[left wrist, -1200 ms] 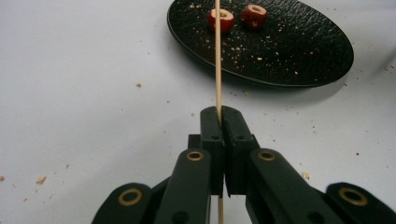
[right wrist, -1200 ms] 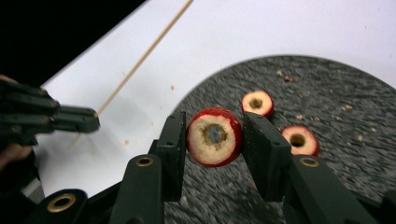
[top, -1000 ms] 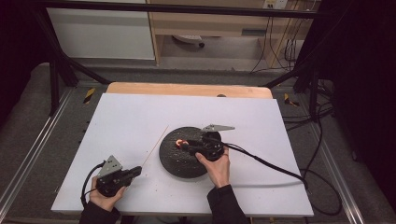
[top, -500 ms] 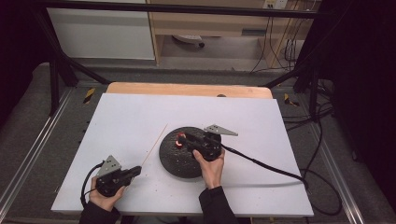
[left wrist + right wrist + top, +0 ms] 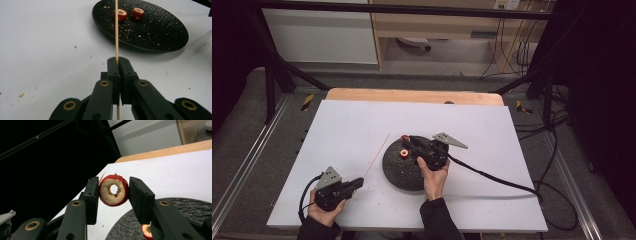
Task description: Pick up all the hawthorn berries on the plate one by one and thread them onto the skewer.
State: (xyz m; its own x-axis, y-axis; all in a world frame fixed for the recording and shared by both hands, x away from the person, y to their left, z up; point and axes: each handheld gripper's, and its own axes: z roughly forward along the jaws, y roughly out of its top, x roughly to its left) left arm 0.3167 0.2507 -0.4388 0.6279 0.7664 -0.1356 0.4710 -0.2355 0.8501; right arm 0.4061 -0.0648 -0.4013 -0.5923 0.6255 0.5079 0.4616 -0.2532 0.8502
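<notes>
My right gripper (image 5: 113, 191) is shut on a red fruit ring (image 5: 114, 190) with a cored hole, held up above the black plate (image 5: 175, 212). From above, this gripper (image 5: 405, 139) hangs over the plate's (image 5: 412, 172) far left part. Another red ring (image 5: 404, 153) lies on the plate just below it. My left gripper (image 5: 117, 62) is shut on a thin wooden skewer (image 5: 116, 30) that points toward the plate (image 5: 155, 30), where two red rings (image 5: 120, 15) lie. In the high view the left gripper (image 5: 358, 182) rests near the table's front left, with the skewer (image 5: 377, 156) slanting up toward the plate.
A white table top (image 5: 342, 130) carries scattered crumbs. A wooden strip (image 5: 412, 95) runs along its far edge. The right gripper's cable (image 5: 492, 177) trails over the table to the right. Metal rails (image 5: 242, 170) flank both sides.
My right gripper has lifted the red fruit ring off the plate and moved it slightly away from the person. The left gripper and skewer have stayed put.
</notes>
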